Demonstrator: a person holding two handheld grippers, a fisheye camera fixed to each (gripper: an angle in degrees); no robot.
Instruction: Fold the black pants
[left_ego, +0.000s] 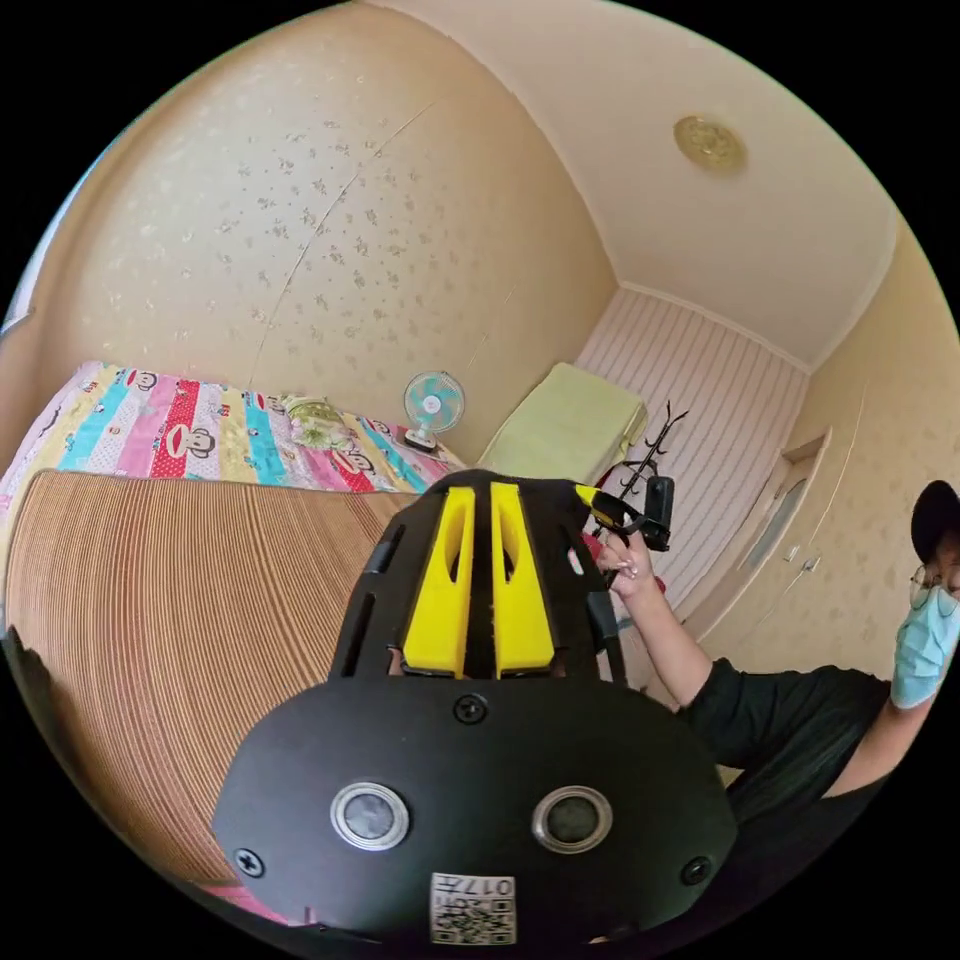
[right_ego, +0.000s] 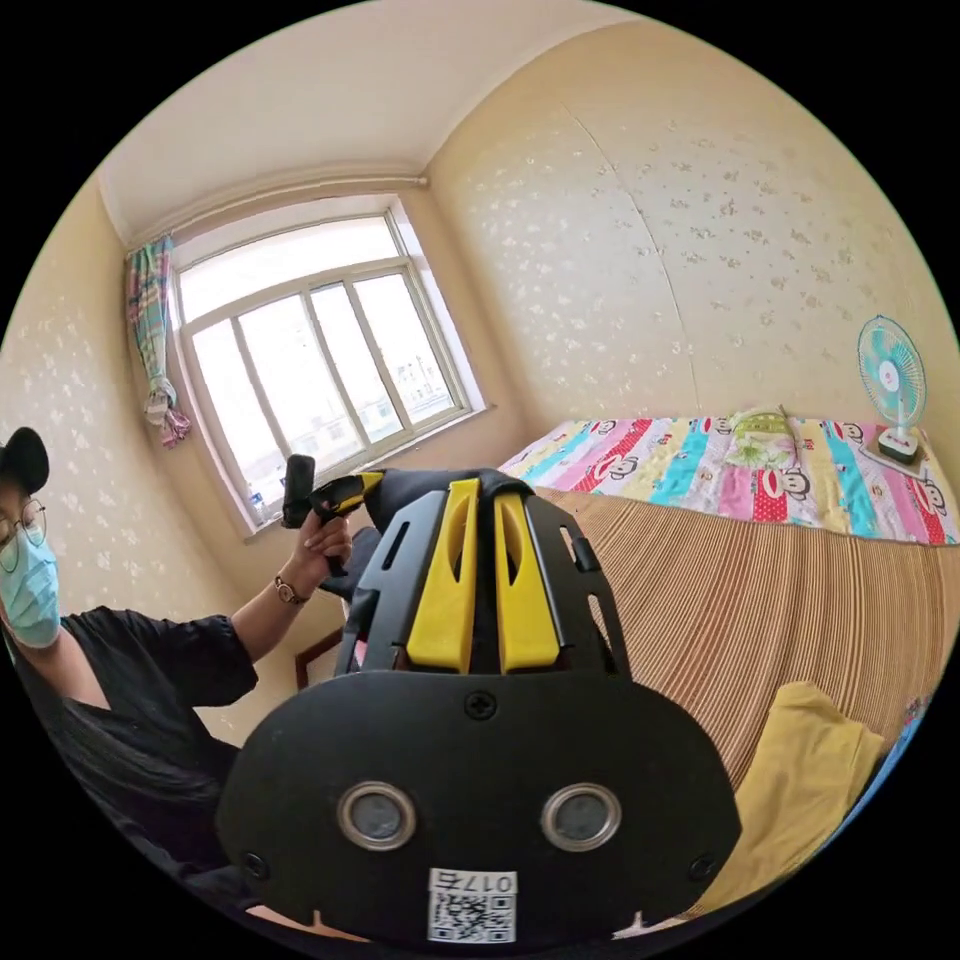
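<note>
you have the black pants (right_ego: 405, 495) up in the air, a short dark span of cloth strung between your two claws, well clear of the woven mat (left_ego: 200, 600). the left gripper (left_ego: 480, 490) and right gripper (right_ego: 478, 490) each have their jaws drawn narrow, apparently pinching that cloth at the tips. expect it to be light, limp and saggy, so grip the waistband corners and keep it taut. the right gripper view gives you the window (right_ego: 320, 370) at 10 o'clock and a yellow garment (right_ego: 800, 770) at 4 o'clock; the left gripper view gives you the coat rack (left_ego: 650, 440) at 2 o'clock.
</note>
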